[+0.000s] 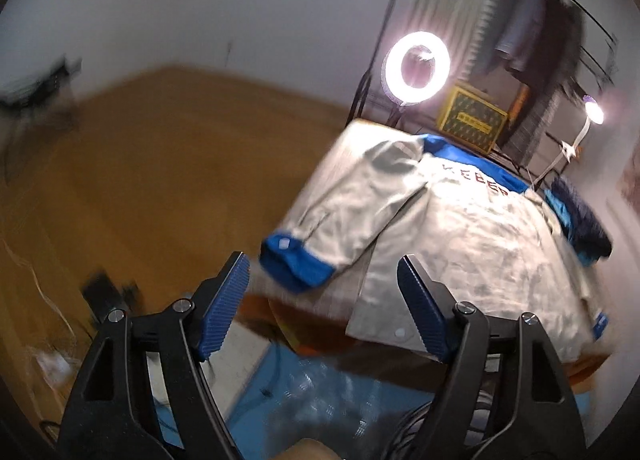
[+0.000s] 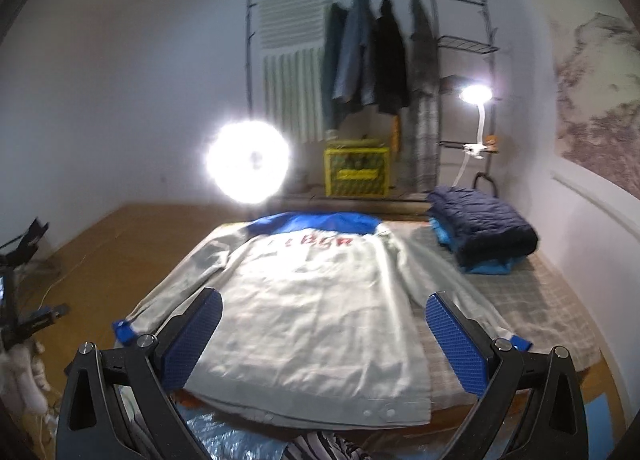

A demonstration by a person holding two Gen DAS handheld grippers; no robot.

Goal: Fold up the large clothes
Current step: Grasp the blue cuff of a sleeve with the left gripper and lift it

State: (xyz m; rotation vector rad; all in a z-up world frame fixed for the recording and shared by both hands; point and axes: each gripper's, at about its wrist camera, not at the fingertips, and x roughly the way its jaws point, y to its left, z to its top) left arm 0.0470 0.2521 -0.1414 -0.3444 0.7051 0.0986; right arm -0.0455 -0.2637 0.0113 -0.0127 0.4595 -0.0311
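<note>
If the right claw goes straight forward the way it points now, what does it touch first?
Probably the back of the grey jacket, spread flat on the table. The open right claw is aimed at its lower half, with nothing visible in between, though depth is unclear.

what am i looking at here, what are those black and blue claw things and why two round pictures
Each picture comes from a fisheye camera fixed on a hand-held gripper that a person carries, one per hand; there is no robot arm. The black arms with blue ribbed pads are the left hand-held gripper and the right hand-held gripper. Both are open and hold nothing. Ahead, a pale grey jacket with blue collar and cuffs lies spread back-up on a checked table cover. At the far right corner sits a folded navy quilted jacket. The bright circle is a ring light.
</note>
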